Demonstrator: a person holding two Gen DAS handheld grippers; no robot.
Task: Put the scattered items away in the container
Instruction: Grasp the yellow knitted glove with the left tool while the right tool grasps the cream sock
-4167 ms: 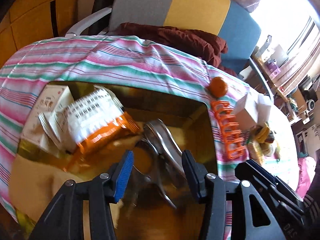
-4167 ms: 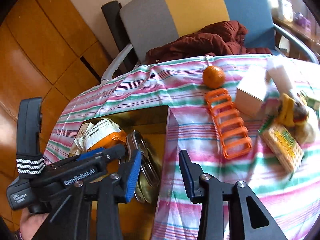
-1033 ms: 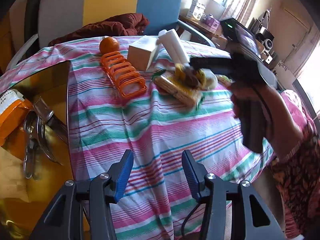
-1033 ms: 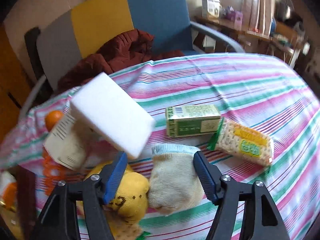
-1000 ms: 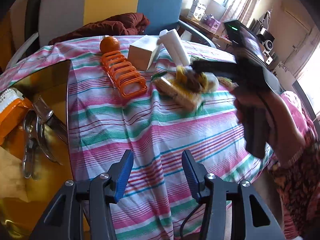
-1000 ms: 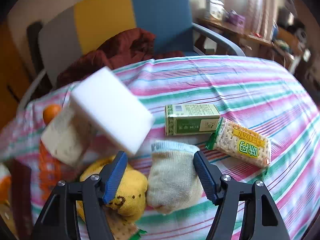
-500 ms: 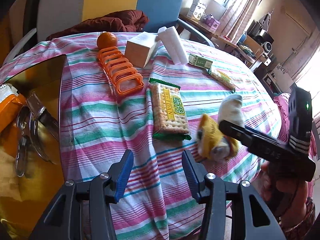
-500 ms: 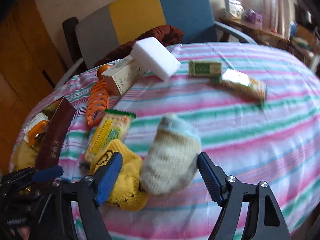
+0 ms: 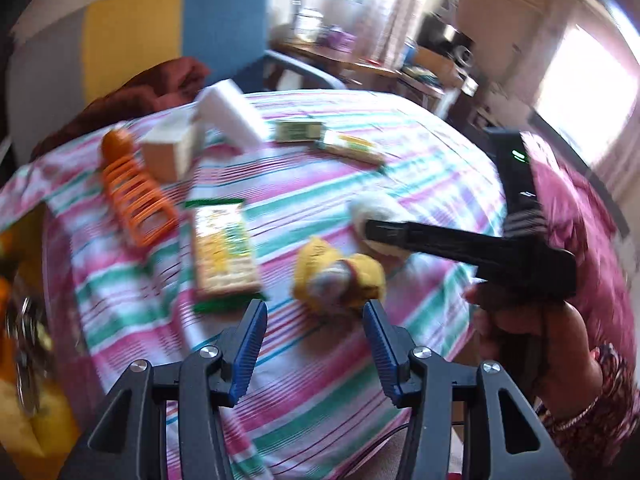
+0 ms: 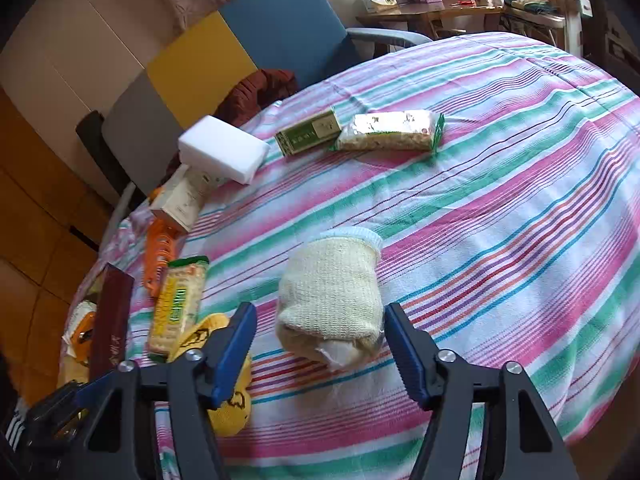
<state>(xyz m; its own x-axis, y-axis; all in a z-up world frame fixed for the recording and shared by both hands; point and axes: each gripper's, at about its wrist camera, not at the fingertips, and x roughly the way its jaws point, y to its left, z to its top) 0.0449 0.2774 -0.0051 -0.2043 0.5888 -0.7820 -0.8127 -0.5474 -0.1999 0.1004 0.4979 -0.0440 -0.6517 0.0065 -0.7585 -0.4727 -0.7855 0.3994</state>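
Our left gripper (image 9: 315,338) angled down, jaws apart, empty. Our right gripper (image 10: 318,330) angled down, jaws just narrowed, pads clear either side; right hand (image 9: 532,332) grips its handle.

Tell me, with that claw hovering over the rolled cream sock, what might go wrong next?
The right gripper straddles the cream sock, its jaws just closing but not yet pressing; the soft roll could squash and slip free. The yellow sock lies right beside the left finger, so it may get pinched or dragged along. The striped tablecloth is loose, so it could be caught in the pinch.
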